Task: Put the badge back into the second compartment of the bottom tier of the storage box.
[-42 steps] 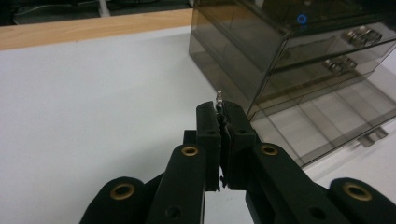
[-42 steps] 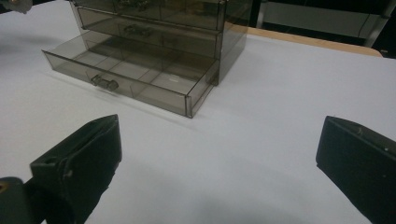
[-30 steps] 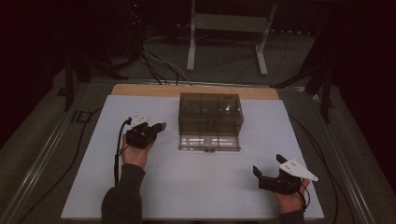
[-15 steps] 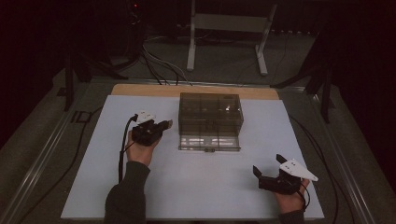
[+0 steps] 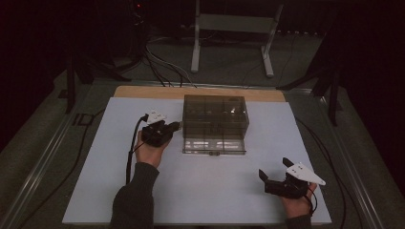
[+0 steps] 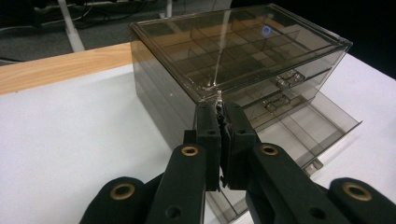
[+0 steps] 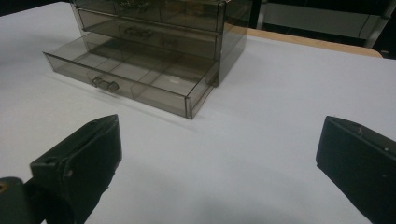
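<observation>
Drawer box: smoky grey-brown, see-through, grid of dividers visible through lid. Table top: pale white-grey sheet; bare light wood strip along far edge. Left gripper: black, brass-coloured rivets, white top plate. Right gripper: black, white plate. Sleeve: dark grey.

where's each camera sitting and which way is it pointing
High view: above the person's side, looking forward and down on the white table; both forearms and claws show.
Left gripper view: rides the left claw, shut on a small metal piece, facing the smoky clear plastic drawer box.
Right gripper view: rides the open right claw.
All share the box.
</observation>
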